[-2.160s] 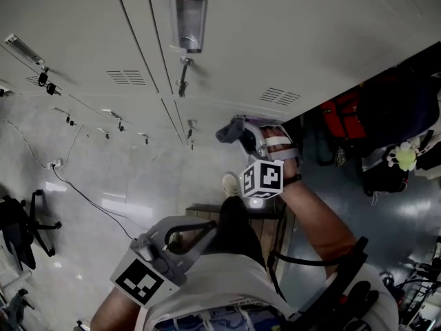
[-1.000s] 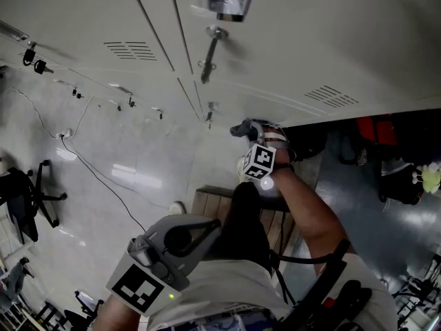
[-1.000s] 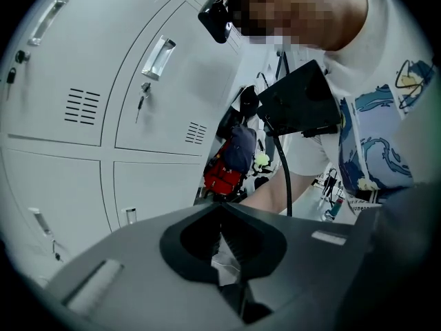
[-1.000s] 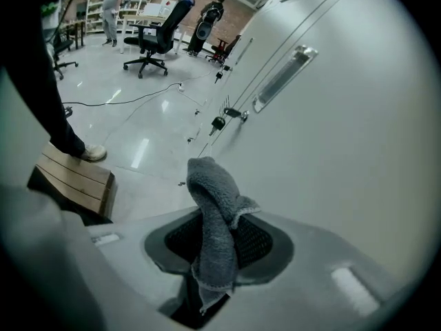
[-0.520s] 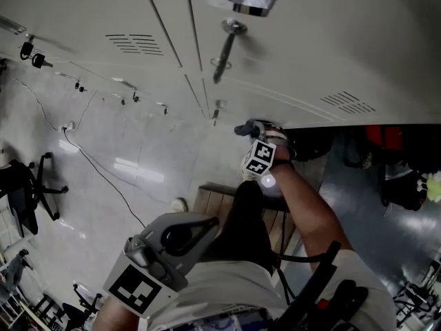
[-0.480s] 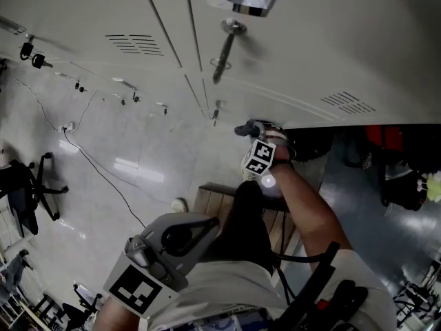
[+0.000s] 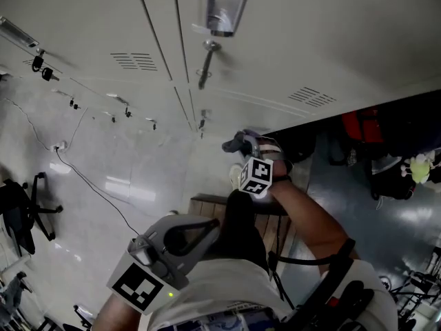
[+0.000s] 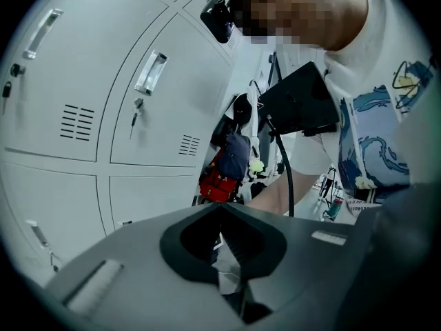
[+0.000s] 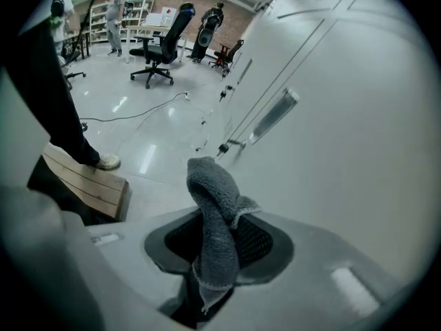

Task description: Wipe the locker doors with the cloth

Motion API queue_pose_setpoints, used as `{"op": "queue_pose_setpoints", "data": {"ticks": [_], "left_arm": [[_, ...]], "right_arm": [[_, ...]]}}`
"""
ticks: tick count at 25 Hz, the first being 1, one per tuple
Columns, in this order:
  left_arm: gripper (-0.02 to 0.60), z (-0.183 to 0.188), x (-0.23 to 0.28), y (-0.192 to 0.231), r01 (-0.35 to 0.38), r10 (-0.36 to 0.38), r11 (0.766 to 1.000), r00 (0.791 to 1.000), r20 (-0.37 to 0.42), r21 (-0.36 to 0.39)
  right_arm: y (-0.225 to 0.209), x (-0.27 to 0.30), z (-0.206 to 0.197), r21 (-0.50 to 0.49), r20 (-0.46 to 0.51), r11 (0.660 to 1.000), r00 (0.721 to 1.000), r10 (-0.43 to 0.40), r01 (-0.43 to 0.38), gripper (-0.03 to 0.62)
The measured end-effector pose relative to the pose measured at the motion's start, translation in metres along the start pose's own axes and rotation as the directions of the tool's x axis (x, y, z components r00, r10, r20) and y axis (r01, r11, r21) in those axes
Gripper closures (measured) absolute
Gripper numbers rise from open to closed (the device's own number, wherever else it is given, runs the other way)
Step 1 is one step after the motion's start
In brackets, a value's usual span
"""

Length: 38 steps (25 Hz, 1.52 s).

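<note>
In the head view my right gripper (image 7: 241, 145) is held up against the lower edge of a pale grey locker door (image 7: 310, 40), its marker cube (image 7: 256, 176) facing me. It is shut on a grey terry cloth (image 7: 231, 145). In the right gripper view the cloth (image 9: 212, 205) stands up folded from between the jaws of the right gripper (image 9: 219, 234), close beside the locker door (image 9: 344, 123). My left gripper (image 7: 180, 237) hangs low by my body, away from the lockers. In its own view the left gripper (image 8: 222, 216) is shut with nothing held.
A clear handle (image 7: 222, 5) and a key latch (image 7: 204, 63) sit on the door above. An open locker holds a red bag (image 7: 358, 126). A wooden bench (image 7: 270, 216) is under me. A cable (image 7: 89, 185) and an office chair (image 7: 15, 212) lie left.
My right gripper with the cloth has shifted slightly left and down along the locker front. The head view has swung a little. The left gripper has stayed low by my body.
</note>
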<state>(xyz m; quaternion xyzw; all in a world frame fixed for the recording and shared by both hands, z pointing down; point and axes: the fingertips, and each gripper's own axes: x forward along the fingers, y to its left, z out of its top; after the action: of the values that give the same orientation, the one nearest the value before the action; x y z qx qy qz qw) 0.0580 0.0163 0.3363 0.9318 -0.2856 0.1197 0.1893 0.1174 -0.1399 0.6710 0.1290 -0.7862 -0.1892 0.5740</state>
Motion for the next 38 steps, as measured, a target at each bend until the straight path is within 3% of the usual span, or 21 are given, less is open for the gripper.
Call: {"op": "queue_pose_setpoints", "data": {"ticks": [8, 14, 23, 38], "left_arm": [[0.580, 0.008, -0.011, -0.018, 0.050, -0.052, 0.997, 0.998, 0.030, 0.052], [0.580, 0.012, -0.017, -0.026, 0.064, -0.068, 0.996, 0.996, 0.053, 0.067], [0.580, 0.008, -0.021, -0.018, 0.035, -0.037, 0.998, 0.999, 0.040, 0.053], [0.580, -0.002, -0.009, -0.009, -0.001, 0.001, 1.000, 1.000, 0.010, -0.007]], "right_arm": [[-0.072, -0.144, 0.064, -0.007, 0.106, 0.980, 0.975, -0.198, 0.199, 0.482], [-0.115, -0.200, 0.102, -0.055, 0.130, 0.943, 0.939, -0.320, 0.329, 0.482], [-0.125, -0.151, 0.091, -0.157, 0.096, 0.922, 0.935, -0.342, 0.354, 0.482], [-0.080, -0.062, 0.067, -0.144, 0.042, 0.961, 0.972, -0.230, 0.234, 0.482]]}}
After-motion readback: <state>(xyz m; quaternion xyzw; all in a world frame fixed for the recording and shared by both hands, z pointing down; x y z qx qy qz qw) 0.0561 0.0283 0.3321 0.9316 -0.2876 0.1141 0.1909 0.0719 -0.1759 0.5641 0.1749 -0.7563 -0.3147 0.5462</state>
